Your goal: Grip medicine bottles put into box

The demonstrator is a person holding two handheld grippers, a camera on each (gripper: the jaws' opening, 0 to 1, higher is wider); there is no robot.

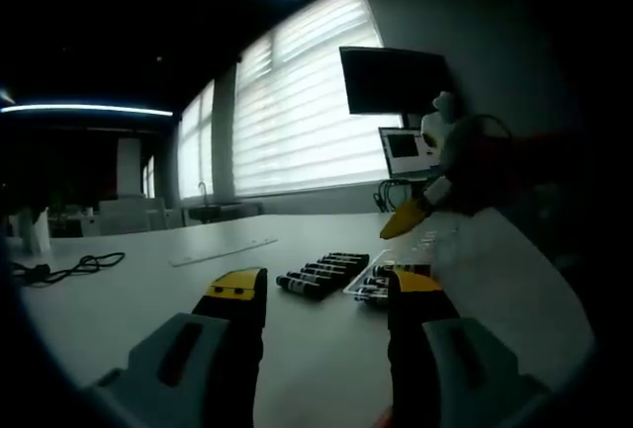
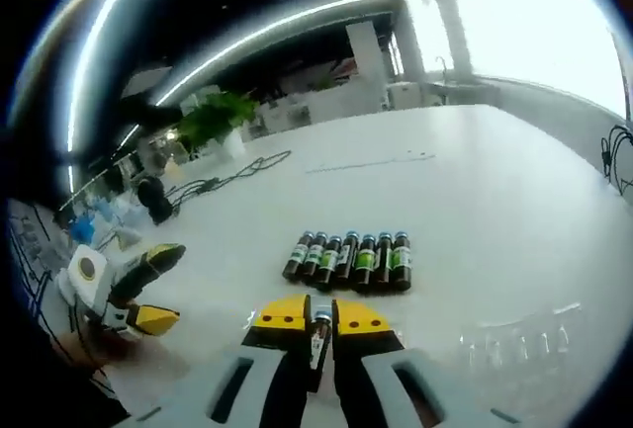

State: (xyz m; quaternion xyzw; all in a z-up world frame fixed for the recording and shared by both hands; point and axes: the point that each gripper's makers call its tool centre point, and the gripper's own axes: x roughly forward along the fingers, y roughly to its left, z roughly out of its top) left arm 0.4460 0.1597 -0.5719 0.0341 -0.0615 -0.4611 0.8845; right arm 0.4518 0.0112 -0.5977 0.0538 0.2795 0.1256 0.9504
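Left gripper view: left tongs (image 1: pixel 321 295) standing apart, nothing between the yellow tips, held low over the white surface (image 1: pixel 148 299). Ahead of them, a row of dark medicine bottles (image 1: pixel 321 274) lying side by side on the surface. Just to the right of the row, a clear plastic box (image 1: pixel 381 280) with a few more dark bottles inside, as far as can be told; exact count not readable, since the own right jaw covers part of it. Further right and higher, the right tongs (image 1: pixel 406 218) with a yellow tip, blurred, above the area of the box.

Right gripper view: right tongs (image 2: pixel 318 317) clamped on one small bottle (image 2: pixel 318 334), held upright between the yellow pads, cap upward. Beyond it, six medicine bottles with green labels lying in a tight row on the surface, touching each other. At lower right, a transparent tray-like piece with moulded slots (image 2: pixel 519 344), empty as far as visible; whether lid or part of the box cannot be told. At the left edge, the left tongs, jaws apart.

Judged progress: somewhere in the middle. Some bottles seemingly already in the box, one in the grip and not yet placed, six left on the surface to pick.
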